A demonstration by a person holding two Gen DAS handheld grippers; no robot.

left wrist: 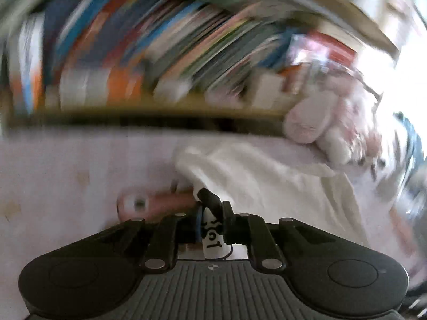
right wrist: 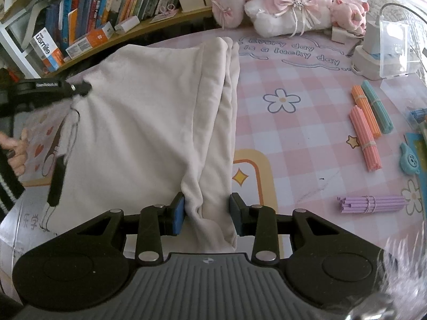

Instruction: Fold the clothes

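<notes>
A cream-white garment (right wrist: 149, 122) lies partly folded on the pink checked table mat (right wrist: 307, 144), its folded edge running along the right. My right gripper (right wrist: 206, 212) is open, its blue-padded fingers standing either side of the garment's near bunched corner. My left gripper (left wrist: 210, 210) is shut on the garment (left wrist: 267, 181) at its left edge; it also shows in the right wrist view (right wrist: 80, 89), pinching the cloth and lifting it slightly. The left wrist view is blurred by motion.
A bookshelf (right wrist: 106, 8) full of books runs along the far left. Plush toys (right wrist: 283, 2) sit at the far edge. Bundles of coloured sticks (right wrist: 365, 138), a purple bundle (right wrist: 373, 204), a clear box (right wrist: 387, 45) and toys lie on the right.
</notes>
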